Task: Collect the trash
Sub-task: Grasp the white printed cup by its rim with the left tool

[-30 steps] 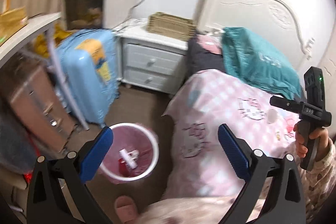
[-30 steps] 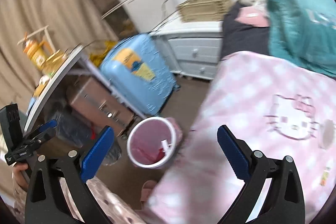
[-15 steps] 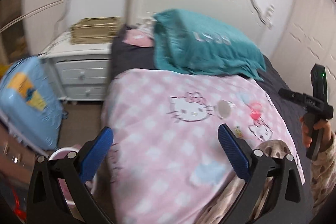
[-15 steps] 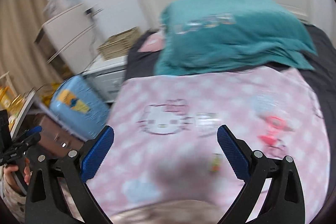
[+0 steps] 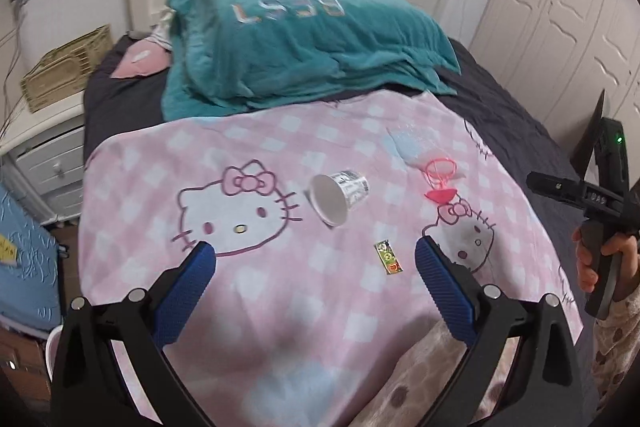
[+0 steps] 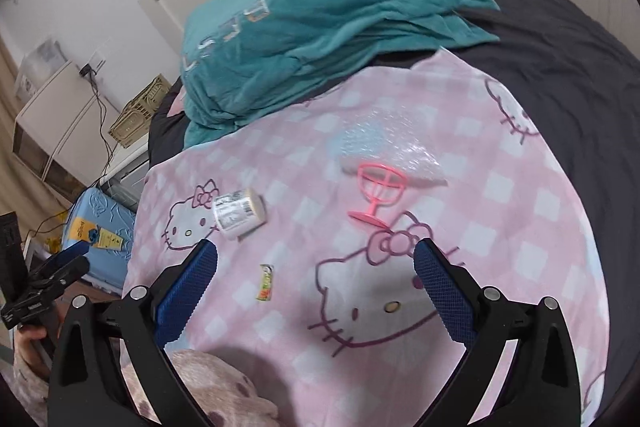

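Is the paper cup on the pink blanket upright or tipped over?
Tipped over. The paper cup lies on its side on the pink blanket, open mouth facing sideways.

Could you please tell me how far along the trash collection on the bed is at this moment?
Nothing on the bed looks collected yet. Both the left gripper and right gripper are open and empty above the pink blanket. Left to pick up: the paper cup, candy wrapper, pink plastic goblet and clear plastic bag.
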{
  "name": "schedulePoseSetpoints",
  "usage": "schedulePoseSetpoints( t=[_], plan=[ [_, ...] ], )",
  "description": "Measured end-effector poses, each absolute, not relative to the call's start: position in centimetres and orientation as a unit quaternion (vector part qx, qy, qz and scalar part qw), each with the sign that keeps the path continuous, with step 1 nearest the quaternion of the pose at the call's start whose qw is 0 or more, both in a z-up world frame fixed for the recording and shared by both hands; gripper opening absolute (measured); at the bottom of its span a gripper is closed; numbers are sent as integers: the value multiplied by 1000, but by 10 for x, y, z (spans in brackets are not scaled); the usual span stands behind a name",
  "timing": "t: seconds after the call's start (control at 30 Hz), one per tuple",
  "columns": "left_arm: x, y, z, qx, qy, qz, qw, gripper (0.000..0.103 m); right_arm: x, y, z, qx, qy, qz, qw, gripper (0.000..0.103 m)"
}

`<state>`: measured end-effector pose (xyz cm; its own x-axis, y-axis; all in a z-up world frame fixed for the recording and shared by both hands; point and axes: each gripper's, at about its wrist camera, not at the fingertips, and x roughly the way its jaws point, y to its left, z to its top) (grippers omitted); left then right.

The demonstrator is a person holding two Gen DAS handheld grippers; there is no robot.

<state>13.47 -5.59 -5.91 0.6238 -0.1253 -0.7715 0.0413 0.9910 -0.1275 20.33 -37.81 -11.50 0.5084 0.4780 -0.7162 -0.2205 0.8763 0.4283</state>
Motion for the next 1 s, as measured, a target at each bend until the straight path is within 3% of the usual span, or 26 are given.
schedulePoseSetpoints(
  t=[0.33, 0.57, 0.67, 0.77, 0.87, 0.93, 1.0],
  plan=[
    [199, -91, -114, -63, 459, -99, 881, 98, 204, -406, -157, 174, 488, 199, 832, 96],
    [236, -93, -150, -137, 469, -129, 863, 98, 213, -408, -173, 179, 501, 206, 822, 96],
    [251, -95, -162, -149, 468, -138, 860, 90, 218, -409, -175, 179, 503, 208, 820, 96],
    [266, -95, -172, -161, 470, -136, 857, 79, 224, -409, -178, 180, 509, 207, 816, 96],
    [278, -94, -183, -183, 481, -144, 845, 54, 231, -410, -181, 183, 514, 206, 812, 96],
    [283, -96, -188, -186, 489, -147, 840, 15, 234, -410, -182, 186, 514, 207, 811, 96],
    [283, -100, -187, -177, 492, -150, 839, 4, 235, -410, -182, 188, 513, 207, 812, 96]
  ],
)
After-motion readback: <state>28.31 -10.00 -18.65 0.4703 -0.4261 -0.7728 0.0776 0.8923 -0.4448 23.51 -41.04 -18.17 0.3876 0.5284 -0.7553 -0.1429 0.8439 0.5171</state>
